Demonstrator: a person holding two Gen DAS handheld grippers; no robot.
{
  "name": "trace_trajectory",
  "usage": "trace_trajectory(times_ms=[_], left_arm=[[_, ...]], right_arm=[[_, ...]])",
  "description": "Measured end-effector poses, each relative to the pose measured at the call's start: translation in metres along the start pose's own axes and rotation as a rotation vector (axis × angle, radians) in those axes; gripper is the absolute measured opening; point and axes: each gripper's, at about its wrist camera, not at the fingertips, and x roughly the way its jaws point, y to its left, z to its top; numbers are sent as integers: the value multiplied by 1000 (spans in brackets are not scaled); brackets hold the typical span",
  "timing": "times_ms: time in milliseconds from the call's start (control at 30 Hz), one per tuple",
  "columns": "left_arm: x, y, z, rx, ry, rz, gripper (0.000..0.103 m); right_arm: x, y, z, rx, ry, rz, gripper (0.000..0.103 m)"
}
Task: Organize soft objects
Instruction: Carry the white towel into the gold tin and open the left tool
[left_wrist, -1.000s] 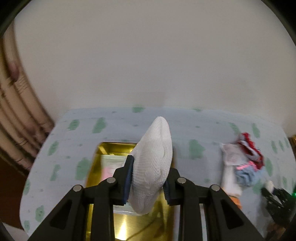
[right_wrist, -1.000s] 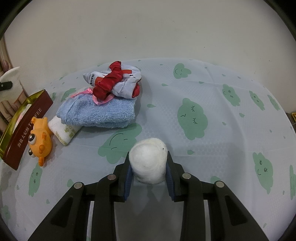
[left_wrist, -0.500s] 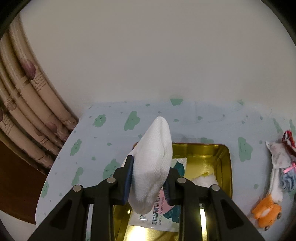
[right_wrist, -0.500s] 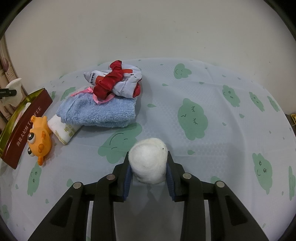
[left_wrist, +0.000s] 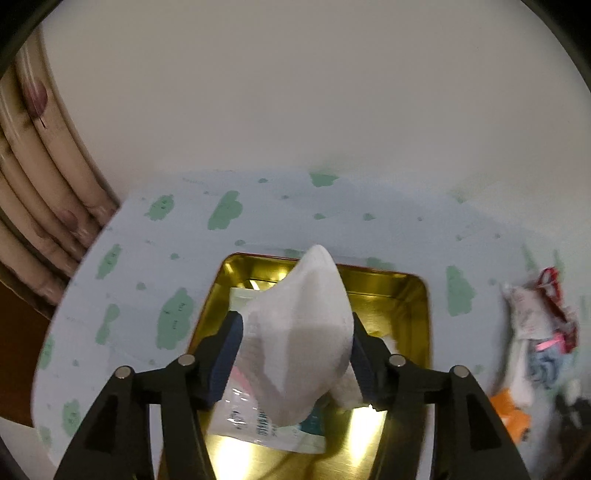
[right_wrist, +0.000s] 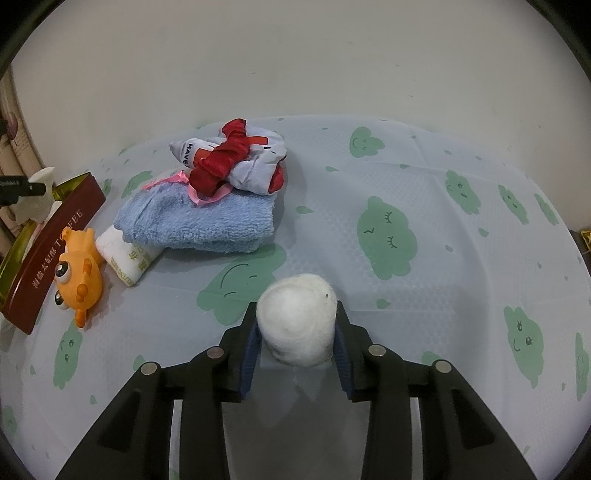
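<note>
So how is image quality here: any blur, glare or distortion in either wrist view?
Left wrist view: motion-blurred at the right edge, with bright glare off the gold tin floor; white cloth fairly sharp. Right wrist view: sharp and evenly lit, the tablecloth bowed by fisheye, dark corners.

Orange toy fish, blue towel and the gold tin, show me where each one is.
Orange toy fish (right_wrist: 79, 275): right wrist view, on its body.
Blue towel (right_wrist: 207, 221): right wrist view, on its folded top.
Gold tin (left_wrist: 388, 291): left wrist view, on its inner far wall.

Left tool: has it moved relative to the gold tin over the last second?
Yes. The left tool came in over the gold tin, which now sits centred beneath it; its jaws have just been opening around the white cloth.
</note>
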Motion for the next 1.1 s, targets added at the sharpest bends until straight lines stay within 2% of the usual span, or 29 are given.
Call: trace_trajectory(times_ms=[133, 333, 500, 667, 833, 933, 1100], left_arm=[[-8, 11, 2, -79, 11, -89, 57], [-26, 17, -2, -82, -10, -101, 57], [-38, 25, -12, -93, -21, -145, 57], [-50, 41, -23, -149, -34, -179, 57], [-69, 53, -45, -142, -84, -89, 57], [-77, 61, -59, -137, -103, -63, 57], [-88, 82, -85, -163, -144, -10, 57]], right_arm=[[0, 0, 0, -3, 0, -2, 36], [-1, 0, 0, -7, 0, -4, 36], [0, 1, 0, -12, 1, -8, 36], [0, 2, 1, -17, 2, -13, 36], [0, 2, 1, -21, 2, -17, 36], [-1, 1, 1, -21, 0, -15, 35], [-4, -1, 1, -11, -20, -23, 25]])
